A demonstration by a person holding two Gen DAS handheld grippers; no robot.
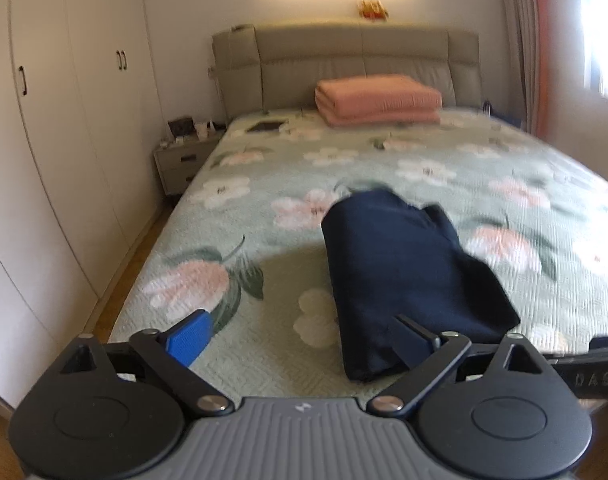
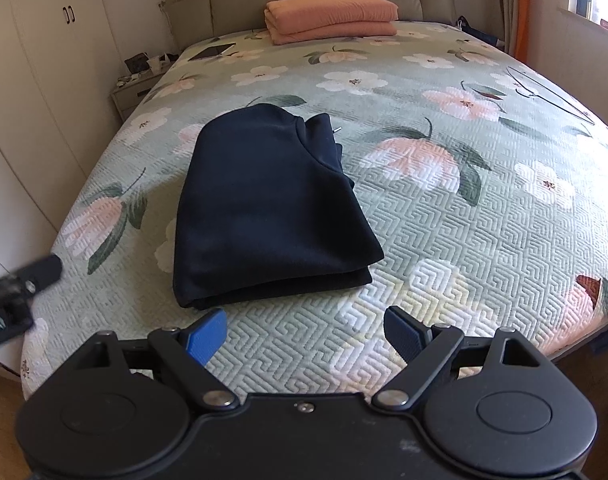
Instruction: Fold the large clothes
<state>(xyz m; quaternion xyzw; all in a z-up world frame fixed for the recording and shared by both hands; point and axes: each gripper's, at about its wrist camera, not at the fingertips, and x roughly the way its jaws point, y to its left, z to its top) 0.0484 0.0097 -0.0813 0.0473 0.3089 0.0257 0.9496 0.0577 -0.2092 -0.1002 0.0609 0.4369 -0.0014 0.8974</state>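
Observation:
A dark navy garment lies folded into a thick rectangle on the floral bedspread, near the bed's foot. In the left wrist view the same navy garment sits just ahead and to the right. My left gripper is open above the bedspread, its right finger in front of the garment's near corner, and nothing lies between the fingers. My right gripper is open too, hovering just short of the garment's near edge. The left gripper's body shows at the far left of the right wrist view.
A folded orange blanket rests by the padded headboard. A thin wire hanger lies at the bed's right side. A tablet lies near the bed's top left. A nightstand and white wardrobes line the left wall.

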